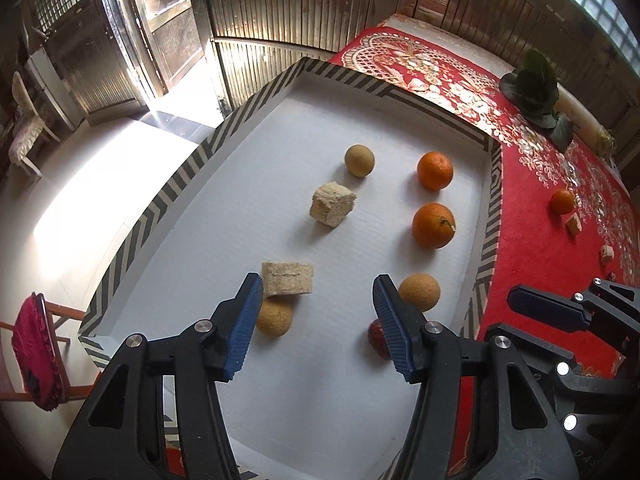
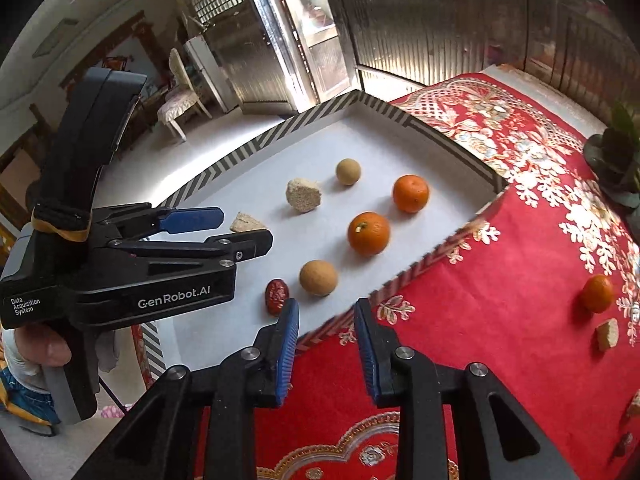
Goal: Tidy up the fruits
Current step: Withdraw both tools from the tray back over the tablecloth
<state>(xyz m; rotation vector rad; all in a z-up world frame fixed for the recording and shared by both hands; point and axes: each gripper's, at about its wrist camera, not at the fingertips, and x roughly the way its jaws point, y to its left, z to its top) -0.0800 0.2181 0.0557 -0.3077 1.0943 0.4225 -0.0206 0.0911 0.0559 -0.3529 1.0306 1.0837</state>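
The shallow white tray with the striped black-and-white rim (image 1: 160, 204) is serving as the landmark. Its near end is lying bare, giving a gripper room to come in low. Further in, two bright oranges (image 1: 434, 225), three tan round fruits (image 1: 419, 293), two pale crumbly blocks (image 1: 288, 278) and a dark red date (image 1: 377, 338) are crowding the floor, leaving a narrow open lane down the middle. Right of the tray, red embroidered cloth (image 2: 500, 312) is offering open space, interrupted by a small orange (image 2: 597, 293).

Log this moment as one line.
left gripper: open, over tray | right gripper: open, at tray edge | in tray: two oranges | loose: orange on cloth
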